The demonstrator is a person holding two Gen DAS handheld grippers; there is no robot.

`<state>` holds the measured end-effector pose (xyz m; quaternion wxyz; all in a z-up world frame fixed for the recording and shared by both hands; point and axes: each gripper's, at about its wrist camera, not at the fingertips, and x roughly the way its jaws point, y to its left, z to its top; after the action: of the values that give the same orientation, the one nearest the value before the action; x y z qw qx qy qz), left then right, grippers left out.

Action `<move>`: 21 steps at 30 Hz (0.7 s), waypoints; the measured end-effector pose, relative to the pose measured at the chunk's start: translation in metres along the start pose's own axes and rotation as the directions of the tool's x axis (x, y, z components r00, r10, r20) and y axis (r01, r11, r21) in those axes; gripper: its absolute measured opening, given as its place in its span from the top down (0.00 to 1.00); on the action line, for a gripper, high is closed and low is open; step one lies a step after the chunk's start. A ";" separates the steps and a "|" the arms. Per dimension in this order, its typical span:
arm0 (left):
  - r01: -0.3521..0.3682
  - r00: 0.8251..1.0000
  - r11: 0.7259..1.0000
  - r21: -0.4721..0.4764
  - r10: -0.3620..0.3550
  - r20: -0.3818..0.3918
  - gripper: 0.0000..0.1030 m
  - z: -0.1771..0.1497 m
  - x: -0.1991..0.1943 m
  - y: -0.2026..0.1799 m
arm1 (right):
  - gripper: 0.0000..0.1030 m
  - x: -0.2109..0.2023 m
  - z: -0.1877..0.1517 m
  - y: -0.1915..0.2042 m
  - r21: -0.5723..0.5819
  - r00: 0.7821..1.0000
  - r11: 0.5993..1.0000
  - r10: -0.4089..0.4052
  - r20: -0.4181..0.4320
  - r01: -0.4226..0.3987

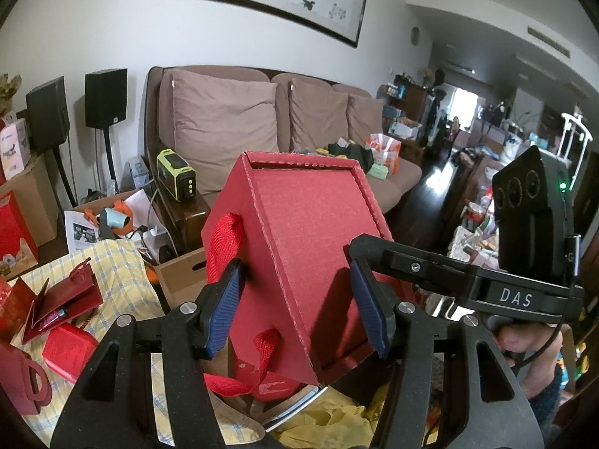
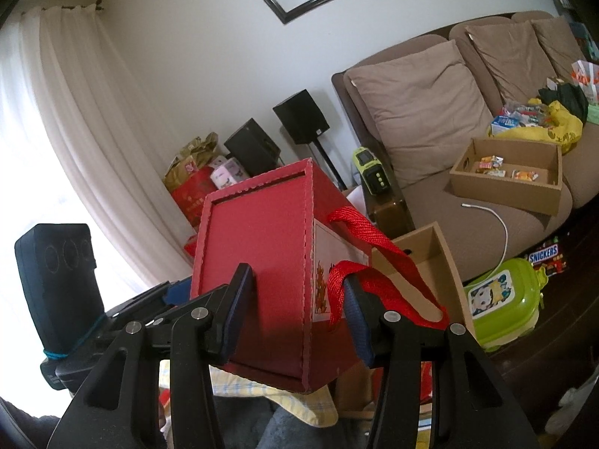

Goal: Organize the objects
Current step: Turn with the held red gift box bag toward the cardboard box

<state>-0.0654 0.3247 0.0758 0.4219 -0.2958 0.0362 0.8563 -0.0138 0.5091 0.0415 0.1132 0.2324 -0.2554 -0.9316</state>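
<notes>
A: Status on the red gift box [image 1: 310, 247]?

B: Held in the air between both tools, off the desk [image 1: 112, 258]. Left gripper [image 1: 295, 308] has its jaws clamped across the box's near end; blue pads [image 1: 365, 308] press the two side faces. Right gripper [image 2: 292, 316] is clamped on the same box from the other side, the right-hand pad sitting right at the red ribbon handle [image 2: 374, 265].

A: Orientation?

B: Tilted. Long axis runs away from both cameras and upward, far end higher than the gripped end. Stitched panel faces the left camera. Printed label [image 2: 329, 262] shows on the side face in the right wrist view.

A: Which hand is nearer?

B: Neither really; both are on it. The hand [image 1: 531, 344] on the right tool is visible at the edge of the left view, and the two tools sit close together.

A: What's below and around?

B: Yellow check cloth [image 1: 112, 262] covers the desk, with more red packaging on its left side: an opened red card box [image 1: 63, 303] and a small flat red box [image 1: 65, 348]. An open cardboard box [image 2: 423, 258] sits just beyond the held box on the right, a green case [image 2: 505, 299] on the floor past it. Sofa [image 2: 468, 194] behind carries another cardboard tray [image 2: 509, 183].

A: Risks?

B: My guess: the loose ribbon handle snagging on a pad at release, and the clutter leaves little free space to set it down.
</notes>
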 end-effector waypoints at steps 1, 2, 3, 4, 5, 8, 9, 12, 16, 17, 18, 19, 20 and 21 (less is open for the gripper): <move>0.000 1.000 1.000 0.001 0.000 0.000 0.47 0.000 0.000 0.000 | 0.51 0.000 0.000 0.000 -0.001 1.000 1.000 -0.001 -0.001 0.001; 0.001 1.000 1.000 0.001 -0.001 0.001 0.47 0.000 0.000 0.000 | 0.51 0.000 0.000 0.000 -0.002 1.000 1.000 -0.001 0.000 0.001; 0.001 1.000 1.000 0.003 -0.001 0.002 0.47 0.000 0.001 0.000 | 0.51 0.001 0.000 0.000 -0.003 1.000 1.000 -0.001 -0.001 0.001; 0.001 1.000 1.000 0.004 -0.001 0.003 0.47 0.000 0.001 0.001 | 0.51 0.001 0.000 -0.001 -0.003 1.000 1.000 0.000 0.000 0.000; 0.002 1.000 1.000 0.005 -0.002 0.002 0.47 -0.001 0.002 0.000 | 0.51 0.001 0.000 -0.001 -0.002 1.000 1.000 -0.001 -0.001 0.001; 0.004 1.000 1.000 0.005 -0.004 0.001 0.47 -0.002 0.004 0.001 | 0.51 0.001 0.000 -0.002 -0.001 1.000 1.000 -0.001 -0.003 0.001; 0.003 1.000 1.000 0.005 -0.003 0.001 0.47 -0.002 0.005 0.001 | 0.51 0.002 0.001 -0.003 0.000 1.000 1.000 -0.001 -0.004 0.001; 0.004 1.000 1.000 0.003 -0.004 0.001 0.47 -0.002 0.005 0.001 | 0.51 0.003 0.002 -0.005 0.004 1.000 1.000 0.002 -0.005 -0.002; 0.004 1.000 1.000 0.002 -0.004 -0.001 0.47 -0.002 0.005 0.001 | 0.51 0.004 0.002 -0.006 0.005 1.000 1.000 0.002 -0.007 -0.002; 0.003 1.000 1.000 0.001 -0.003 0.000 0.47 -0.002 0.006 0.002 | 0.51 0.004 0.002 -0.006 0.006 1.000 1.000 0.002 -0.007 -0.002; 0.003 1.000 1.000 0.002 -0.003 0.000 0.47 -0.001 0.006 0.002 | 0.51 0.003 0.002 -0.006 0.007 1.000 1.000 0.003 -0.007 -0.003; 0.003 1.000 1.000 0.002 -0.003 0.000 0.47 -0.001 0.007 0.002 | 0.51 0.004 0.002 -0.006 0.008 1.000 1.000 0.003 -0.008 -0.003; 0.004 1.000 1.000 0.001 -0.004 -0.001 0.47 -0.001 0.006 0.002 | 0.51 0.004 0.002 -0.006 0.008 1.000 1.000 0.003 -0.009 -0.003; 0.004 1.000 1.000 0.000 -0.004 -0.001 0.47 -0.001 0.007 0.002 | 0.51 0.004 0.002 -0.006 0.008 1.000 1.000 0.003 -0.009 -0.003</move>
<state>-0.0690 0.3279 0.0708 0.4235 -0.2963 0.0357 0.8553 -0.0184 0.5132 0.0382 0.1148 0.2367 -0.2591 -0.9293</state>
